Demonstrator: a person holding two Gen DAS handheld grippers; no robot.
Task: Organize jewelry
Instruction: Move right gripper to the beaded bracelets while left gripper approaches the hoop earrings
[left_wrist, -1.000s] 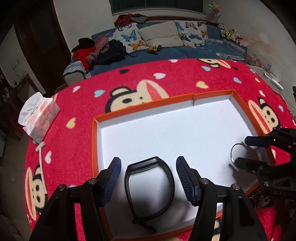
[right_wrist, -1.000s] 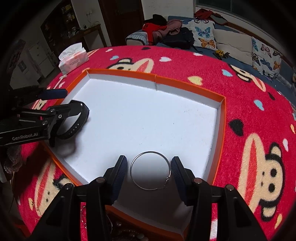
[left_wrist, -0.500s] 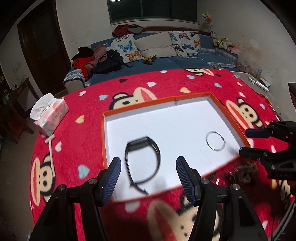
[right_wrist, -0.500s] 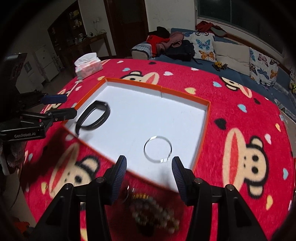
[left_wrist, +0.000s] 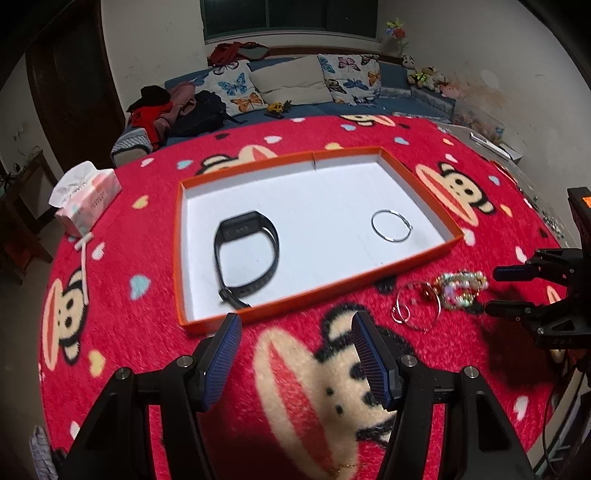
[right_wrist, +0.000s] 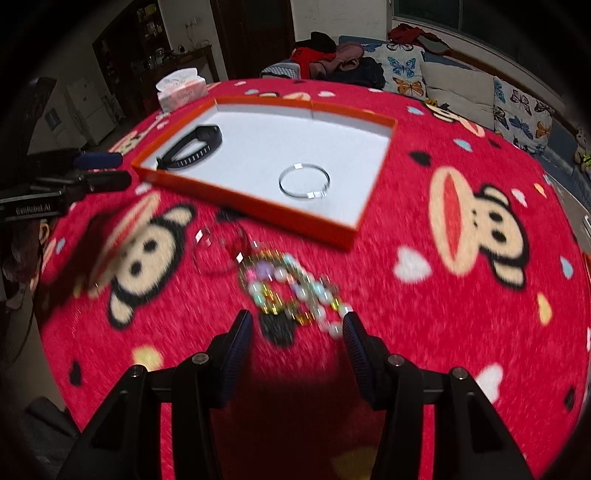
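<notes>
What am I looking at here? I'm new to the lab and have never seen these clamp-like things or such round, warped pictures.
These are two handheld grippers, one in each of a person's hands; there is no robot arm. Each carries a fisheye camera looking along its two fingers, which bends the picture. One picture is from the left gripper, the other from the right gripper. Each also shows the other gripper at its edge. Both are open and hold nothing. On the red cartoon cloth lies a shallow orange tray holding a black band and a thin metal hoop. Outside the tray lie beaded bracelets and a thin bangle. A tissue pack sits at the far left.
</notes>
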